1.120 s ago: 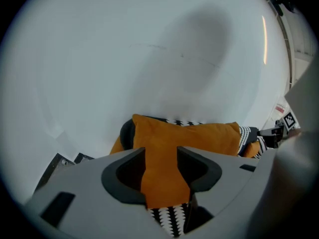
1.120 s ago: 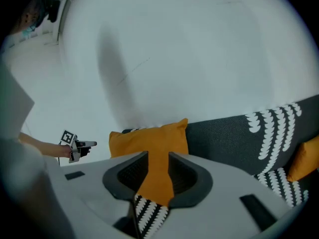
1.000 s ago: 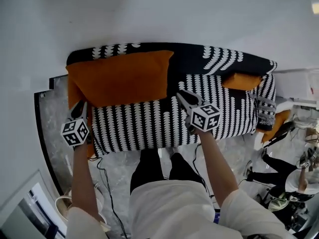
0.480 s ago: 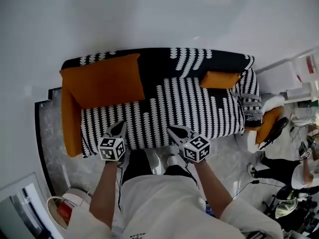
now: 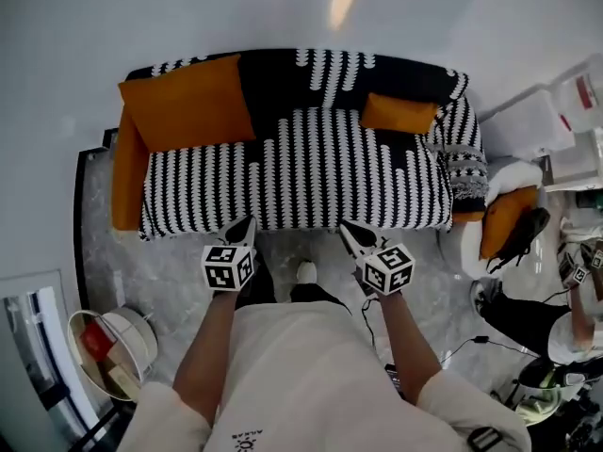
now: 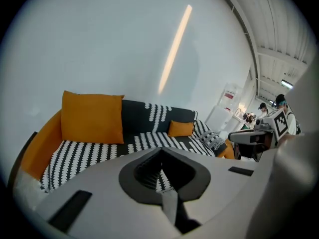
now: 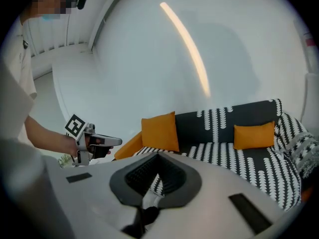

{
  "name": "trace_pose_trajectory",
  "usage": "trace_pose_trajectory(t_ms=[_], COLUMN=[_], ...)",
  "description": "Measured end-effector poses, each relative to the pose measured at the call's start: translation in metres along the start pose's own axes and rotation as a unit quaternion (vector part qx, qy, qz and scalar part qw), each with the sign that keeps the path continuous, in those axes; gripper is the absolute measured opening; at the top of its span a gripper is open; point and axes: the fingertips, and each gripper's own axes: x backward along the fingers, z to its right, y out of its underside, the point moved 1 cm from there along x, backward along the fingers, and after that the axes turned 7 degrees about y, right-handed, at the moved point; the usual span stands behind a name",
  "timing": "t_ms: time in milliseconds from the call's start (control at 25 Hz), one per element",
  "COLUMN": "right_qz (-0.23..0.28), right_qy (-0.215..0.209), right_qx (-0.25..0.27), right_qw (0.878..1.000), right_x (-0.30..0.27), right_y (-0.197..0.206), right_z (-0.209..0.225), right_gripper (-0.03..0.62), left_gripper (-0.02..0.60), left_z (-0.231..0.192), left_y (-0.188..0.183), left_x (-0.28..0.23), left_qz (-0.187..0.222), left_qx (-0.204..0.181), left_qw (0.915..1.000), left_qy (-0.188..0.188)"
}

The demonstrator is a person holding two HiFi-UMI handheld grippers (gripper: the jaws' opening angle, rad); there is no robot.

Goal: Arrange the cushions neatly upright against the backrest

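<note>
A black-and-white patterned sofa [image 5: 301, 172] stands against the white wall. A large orange cushion [image 5: 188, 102] leans upright on the backrest at the left end, also seen in the left gripper view [image 6: 92, 117]. A small orange cushion [image 5: 399, 113] stands against the backrest toward the right end [image 7: 254, 135]. My left gripper [image 5: 242, 226] and right gripper [image 5: 352, 236] hover over the floor just in front of the seat edge. Both are shut and hold nothing. Neither touches a cushion.
An orange armrest [image 5: 127, 182] closes the sofa's left end; a grey patterned pillow [image 5: 468, 172] lies on the right arm. Another orange cushion [image 5: 499, 219] sits beside the sofa at right. A round bin [image 5: 118, 342] stands lower left. People [image 5: 532, 314] are at right.
Both grippers have drawn back from the sofa seat to the floor in front of it, and their jaws have closed. The large cushion now rests against the backrest.
</note>
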Motion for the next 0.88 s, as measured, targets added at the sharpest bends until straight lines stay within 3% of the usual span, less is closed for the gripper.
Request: trace_pose_trajectory(t_ms=[400, 880], right_qz=[0.038, 0.045], right_qy=[-0.002, 0.054], right_qx=[0.008, 0.031], right_qw=[0.999, 0.997], right_x=[0.051, 0.109], right_y=[0.009, 0.044], right_z=[-0.056, -0.157], right_gripper=[0.023, 0.023], left_gripper=[0.018, 0.018], left_z=[0.038, 0.02], left_y=[0.026, 0.097], left_x=[0.069, 0.18], left_qz=[0.011, 0.026], left_qx=[-0.017, -0.001], left_qw=[0.9997, 0.9997], left_qy=[-0.016, -0.004])
